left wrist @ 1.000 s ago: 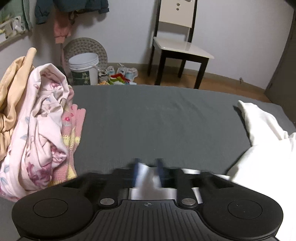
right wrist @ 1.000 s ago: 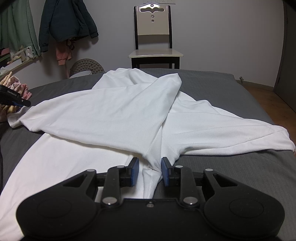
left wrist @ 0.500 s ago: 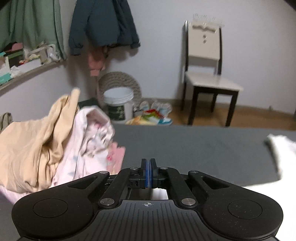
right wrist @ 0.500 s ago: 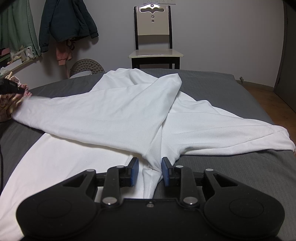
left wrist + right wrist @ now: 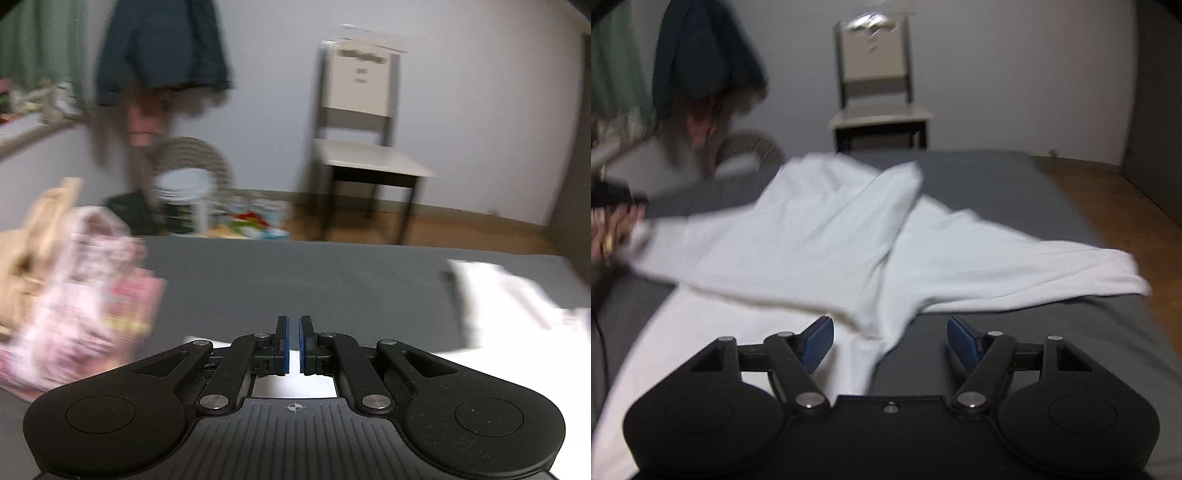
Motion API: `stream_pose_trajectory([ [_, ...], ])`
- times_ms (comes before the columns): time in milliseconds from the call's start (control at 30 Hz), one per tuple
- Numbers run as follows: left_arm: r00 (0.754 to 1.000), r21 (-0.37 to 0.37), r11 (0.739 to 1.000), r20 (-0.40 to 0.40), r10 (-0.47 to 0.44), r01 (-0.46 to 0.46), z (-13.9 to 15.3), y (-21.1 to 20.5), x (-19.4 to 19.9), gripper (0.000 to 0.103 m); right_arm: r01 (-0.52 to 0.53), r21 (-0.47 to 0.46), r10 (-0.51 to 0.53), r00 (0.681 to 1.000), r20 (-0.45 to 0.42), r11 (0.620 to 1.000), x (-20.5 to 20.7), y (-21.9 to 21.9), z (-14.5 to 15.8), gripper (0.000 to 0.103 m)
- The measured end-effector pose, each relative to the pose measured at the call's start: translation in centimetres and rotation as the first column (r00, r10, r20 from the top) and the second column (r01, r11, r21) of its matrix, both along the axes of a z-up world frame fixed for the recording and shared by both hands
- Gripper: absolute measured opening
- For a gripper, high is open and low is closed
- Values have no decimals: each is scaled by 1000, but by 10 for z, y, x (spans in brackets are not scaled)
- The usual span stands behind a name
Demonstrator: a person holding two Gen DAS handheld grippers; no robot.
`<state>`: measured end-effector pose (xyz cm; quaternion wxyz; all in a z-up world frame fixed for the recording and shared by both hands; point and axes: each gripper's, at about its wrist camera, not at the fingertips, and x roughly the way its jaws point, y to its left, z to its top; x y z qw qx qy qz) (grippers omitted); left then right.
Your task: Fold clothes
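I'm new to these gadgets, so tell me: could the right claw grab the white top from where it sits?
Probably yes. The right claw is wide open, and the white top lies straight ahead with nothing between.

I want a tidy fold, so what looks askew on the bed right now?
The white garment lies crooked on the grey bed: one sleeve is folded diagonally across the body, while the other trails out to the bed's right edge. A heap of unfolded clothes sits bunched at the left side.
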<state>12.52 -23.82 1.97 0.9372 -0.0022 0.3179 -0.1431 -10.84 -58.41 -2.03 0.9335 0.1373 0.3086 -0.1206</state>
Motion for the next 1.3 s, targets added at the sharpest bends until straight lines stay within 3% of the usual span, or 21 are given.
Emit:
stream_pose_trajectory([
  [67,997,-49,996,-6,-79,79,3,-29,-14,2,133,116,-143,987,81,984,-22,-29,4,68],
  [133,982,-79,979,-13,-190,189,8,-66,-27,2,276,215,-300,950,85,937,-36,-59,-2,68],
  [233,925,-108,920,-18,-380,376,18,-127,-49,2,431,358,-485,871,73,828,-51,-101,-19,67],
  [367,793,-69,791,-12,-609,607,25,-217,-87,2,485,541,-615,785,77,687,-72,-131,-32,60],
  [533,585,150,577,-5,-811,802,14,-329,-141,3,565,566,-730,676,99,600,-101,-143,-29,65],
  [633,466,216,449,-36,-884,867,4,-384,-164,3,582,600,-769,633,88,549,-111,-150,-35,66],
  [667,436,222,417,-47,-899,882,1,-399,-168,3,581,612,-773,629,81,537,-111,-152,-37,66],
  [733,409,233,381,-81,-909,895,-6,-425,-170,7,571,635,-775,628,72,521,-109,-156,-41,67],
  [767,395,241,364,-96,-914,900,-10,-438,-171,18,567,640,-773,631,68,519,-108,-158,-43,67],
  [800,381,260,345,-102,-919,902,-14,-447,-173,37,564,644,-770,635,64,518,-107,-159,-45,67],
  [867,365,296,325,-90,-926,898,-20,-460,-180,58,560,653,-771,635,59,511,-109,-158,-49,67],
  [900,361,312,320,-80,-929,894,-22,-463,-183,59,558,658,-772,633,57,505,-109,-159,-52,68],
  [967,350,331,307,-77,-934,892,-25,-461,-186,59,559,668,-780,624,51,491,-112,-158,-55,68],
  [1067,354,333,310,-79,-932,891,-29,-468,-187,58,554,680,-784,618,51,481,-114,-156,-53,69],
  [1133,362,324,317,-88,-928,891,-30,-473,-186,44,554,681,-786,616,53,480,-115,-156,-52,70],
  [1200,360,335,312,-90,-929,889,-33,-479,-186,10,556,682,-791,610,54,475,-117,-156,-52,71],
  [1300,351,380,300,-71,-934,875,-33,-477,-192,5,561,688,-800,598,48,460,-119,-158,-54,72],
])
